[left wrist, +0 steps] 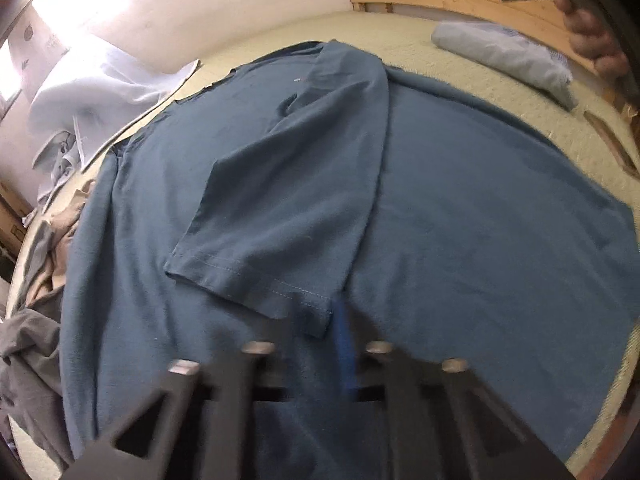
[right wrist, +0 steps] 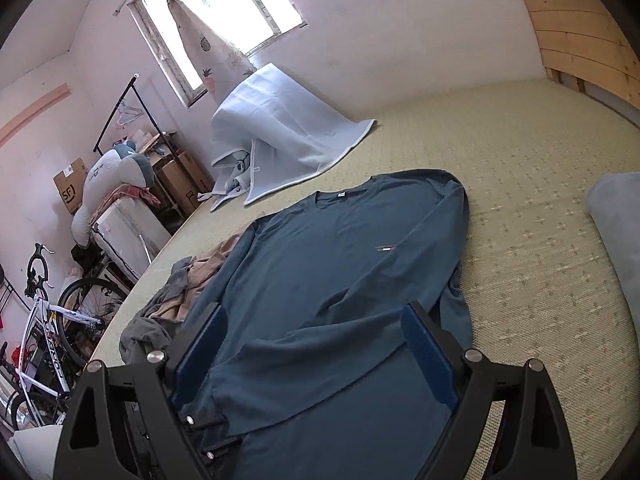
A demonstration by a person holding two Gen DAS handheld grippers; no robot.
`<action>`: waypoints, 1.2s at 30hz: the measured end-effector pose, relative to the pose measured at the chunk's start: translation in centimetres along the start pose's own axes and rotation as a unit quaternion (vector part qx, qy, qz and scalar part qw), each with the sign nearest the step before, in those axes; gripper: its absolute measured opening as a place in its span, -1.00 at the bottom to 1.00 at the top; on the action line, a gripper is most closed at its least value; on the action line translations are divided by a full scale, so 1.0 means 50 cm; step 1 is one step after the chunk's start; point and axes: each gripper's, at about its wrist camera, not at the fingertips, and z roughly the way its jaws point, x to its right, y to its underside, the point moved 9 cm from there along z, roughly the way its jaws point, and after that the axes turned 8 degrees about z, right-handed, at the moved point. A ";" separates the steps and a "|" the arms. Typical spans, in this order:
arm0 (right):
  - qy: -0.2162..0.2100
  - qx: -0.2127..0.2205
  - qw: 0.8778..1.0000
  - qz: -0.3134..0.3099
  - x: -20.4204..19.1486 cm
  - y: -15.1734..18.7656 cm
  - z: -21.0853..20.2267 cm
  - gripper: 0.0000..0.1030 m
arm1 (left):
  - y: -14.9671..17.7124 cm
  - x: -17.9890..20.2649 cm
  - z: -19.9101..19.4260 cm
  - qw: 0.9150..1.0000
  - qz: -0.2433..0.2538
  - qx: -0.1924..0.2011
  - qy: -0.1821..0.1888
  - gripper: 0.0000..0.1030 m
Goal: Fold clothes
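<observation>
Two tools show: our left tool (left wrist: 316, 320) is blurred, so we cannot tell its spread, its tips at the folded sleeve (left wrist: 280, 208). Our right tool (right wrist: 316, 344) hangs wide apart, empty, above the blue shirt (right wrist: 340, 264) spread on the bed (right wrist: 520, 184).

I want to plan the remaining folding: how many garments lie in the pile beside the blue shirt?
2 that I can see: a grey garment on the pile's outer side, and a beige garment between it and the blue shirt. Others may be hidden beneath.
</observation>
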 end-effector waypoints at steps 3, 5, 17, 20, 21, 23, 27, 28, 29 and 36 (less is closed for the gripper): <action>0.001 0.003 1.000 0.002 0.003 -0.002 -0.004 0.77 | 0.001 0.006 -0.002 1.000 0.009 -0.002 -0.004 -0.88; 0.001 0.004 1.000 0.004 0.005 -0.003 -0.006 0.77 | -0.002 0.003 -0.008 1.000 0.000 0.001 0.003 -0.91; 0.022 0.028 0.999 0.019 0.044 -0.023 -0.034 0.77 | -0.120 -0.076 -0.211 0.954 -0.166 0.202 0.149 -0.94; 0.037 0.042 0.998 0.038 0.079 -0.039 -0.055 0.77 | -0.133 -0.147 -0.260 0.918 -0.244 0.254 0.180 -0.94; 0.040 0.046 0.997 0.045 0.088 -0.044 -0.061 0.77 | -0.132 -0.175 -0.266 0.906 -0.272 0.264 0.187 -0.94; 0.045 0.052 0.996 0.056 0.104 -0.051 -0.071 0.77 | -0.117 -0.243 -0.257 0.880 -0.340 0.271 0.190 -0.94; 0.048 0.053 0.996 0.060 0.117 -0.054 -0.077 0.77 | -0.080 -0.356 -0.232 0.851 -0.424 0.267 0.155 -0.94; 0.048 0.052 0.996 0.059 0.117 -0.054 -0.075 0.77 | -0.077 -0.378 -0.232 0.848 -0.432 0.269 0.147 -0.94; 0.048 0.051 0.996 0.057 0.117 -0.054 -0.073 0.77 | -0.082 -0.400 -0.236 0.848 -0.434 0.273 0.134 -0.95; 0.073 0.025 0.997 -0.001 0.109 -0.029 -0.019 0.77 | -0.192 -0.493 -0.304 0.865 -0.399 0.291 0.092 -0.96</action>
